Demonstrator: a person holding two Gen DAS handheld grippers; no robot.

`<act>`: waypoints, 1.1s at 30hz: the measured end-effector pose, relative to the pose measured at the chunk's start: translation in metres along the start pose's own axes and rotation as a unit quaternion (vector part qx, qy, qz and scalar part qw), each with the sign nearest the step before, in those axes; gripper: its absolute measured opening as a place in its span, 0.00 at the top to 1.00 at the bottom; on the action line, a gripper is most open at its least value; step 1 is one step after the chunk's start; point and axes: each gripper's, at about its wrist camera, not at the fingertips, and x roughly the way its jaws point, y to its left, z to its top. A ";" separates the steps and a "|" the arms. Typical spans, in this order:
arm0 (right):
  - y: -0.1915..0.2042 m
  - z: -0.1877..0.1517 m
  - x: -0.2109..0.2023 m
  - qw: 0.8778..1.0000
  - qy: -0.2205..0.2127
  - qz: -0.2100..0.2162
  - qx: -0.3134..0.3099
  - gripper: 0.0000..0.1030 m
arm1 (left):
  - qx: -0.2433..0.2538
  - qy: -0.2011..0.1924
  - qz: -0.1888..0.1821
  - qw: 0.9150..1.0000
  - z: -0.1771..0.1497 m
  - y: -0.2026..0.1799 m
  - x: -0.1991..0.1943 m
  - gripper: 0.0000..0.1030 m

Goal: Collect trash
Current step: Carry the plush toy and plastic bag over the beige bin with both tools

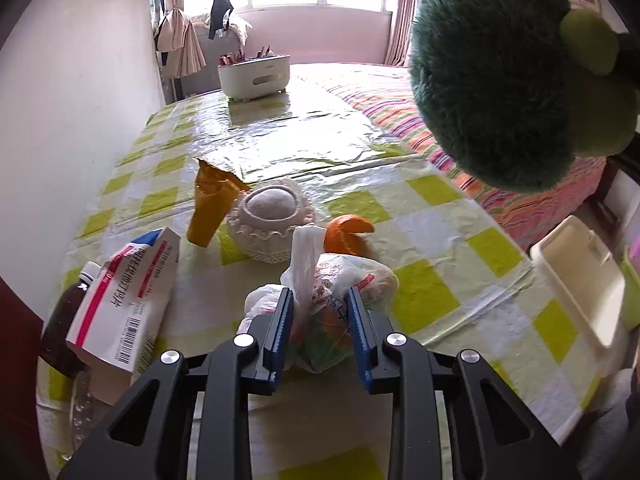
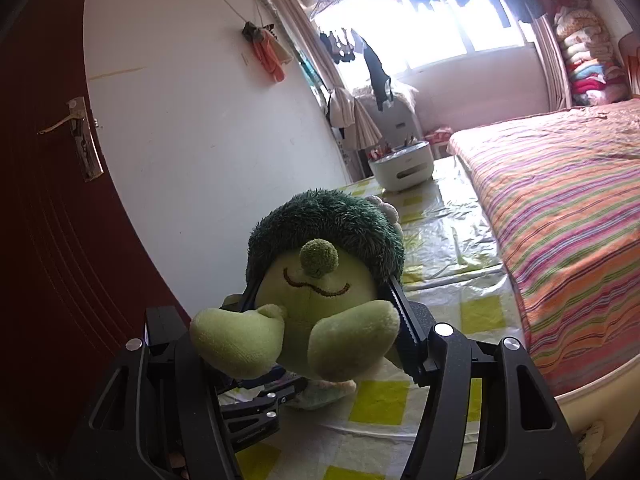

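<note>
A knotted clear plastic bag of trash (image 1: 360, 276) lies on the checked tablecloth (image 1: 440, 280). My left gripper (image 1: 319, 292) is shut on it, blue pads pressing either side, the bag's handle sticking up between them. Just behind lie a piece of orange peel (image 1: 346, 234) and a torn orange pouch (image 1: 210, 208). My right gripper (image 2: 320, 288) is shut on a green plush toy (image 2: 320, 264), held in the air above the table. The same plush toy (image 1: 492, 92) hangs at the upper right of the left wrist view.
A crochet basket with a ball (image 1: 268, 220), a medicine box (image 1: 128, 300) and a brown bottle (image 1: 64, 320) crowd the left near the wall. A white foam container (image 1: 580, 280) sits at the right edge. A white pot (image 1: 254, 76) stands far back. A striped bed (image 2: 560, 220) adjoins the table.
</note>
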 end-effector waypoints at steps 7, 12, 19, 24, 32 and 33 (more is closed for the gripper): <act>-0.006 0.004 -0.020 1.000 -0.025 -0.016 -0.010 0.43 | -0.004 -0.016 -0.017 1.000 0.005 -0.008 -0.008 0.75; -0.015 0.000 -0.041 0.998 -0.043 -0.048 -0.022 0.43 | -0.003 -0.035 -0.036 0.999 0.011 -0.021 -0.019 0.75; -0.049 -0.012 -0.071 0.994 -0.056 -0.097 0.002 0.43 | 0.009 -0.048 -0.071 0.996 0.020 -0.049 -0.026 0.75; -0.074 -0.018 -0.097 0.987 -0.074 -0.138 0.024 0.43 | 0.026 -0.056 -0.094 0.994 0.023 -0.076 -0.031 0.75; -0.099 -0.030 -0.132 0.968 -0.094 -0.232 0.029 0.41 | 0.058 -0.057 -0.125 0.989 0.021 -0.119 -0.036 0.75; -0.102 -0.031 -0.135 0.965 -0.095 -0.241 0.034 0.41 | 0.060 -0.058 -0.126 0.989 0.021 -0.122 -0.037 0.75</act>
